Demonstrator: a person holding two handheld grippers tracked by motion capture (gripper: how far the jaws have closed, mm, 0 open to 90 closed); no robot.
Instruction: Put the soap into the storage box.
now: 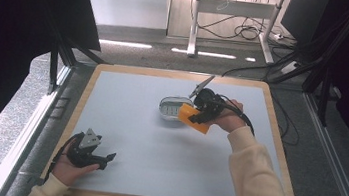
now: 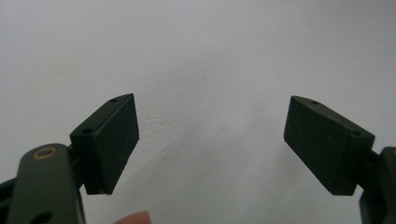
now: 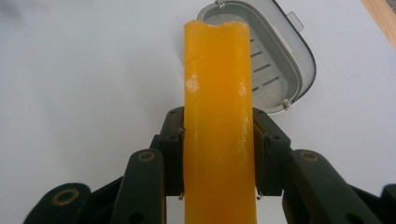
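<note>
Nearest the high camera, at about seven o'clock on the table point(image 1: 132, 138), the left gripper point(image 1: 102, 159) sits low over the pale surface, held in the person's left hand point(image 1: 69, 168), with a grey three-cornered plate on top. Its jaws stand spread wide; in the left gripper view the two black pads point(image 2: 114, 140) are well apart with bare white tabletop between them, and a fingertip point(image 2: 135, 218) edges in at the bottom.

At about one o'clock from the table's middle, the right gripper point(image 1: 199, 115) is held by the person's right hand point(image 1: 230, 117), whose cream sleeve point(image 1: 254, 173) runs down toward five o'clock. Its jaws pinch an orange bar point(image 1: 194, 118). In the right gripper view, the right gripper point(image 3: 218, 154) presses both pads against the long sides of the orange bar point(image 3: 218, 121), which runs straight out along the jaws toward twelve o'clock; its far end is slightly uneven and its surface shows pale, scuffed spots.

Just beyond the bar's far end lies a grey oval dish point(image 3: 285, 70) with slots in its floor. From above, the dish point(image 1: 171, 108) rests near the table's centre, and the bar's end overlaps its three o'clock edge; whether they touch cannot be told.

A wooden border point(image 1: 180, 74) frames the table.
</note>
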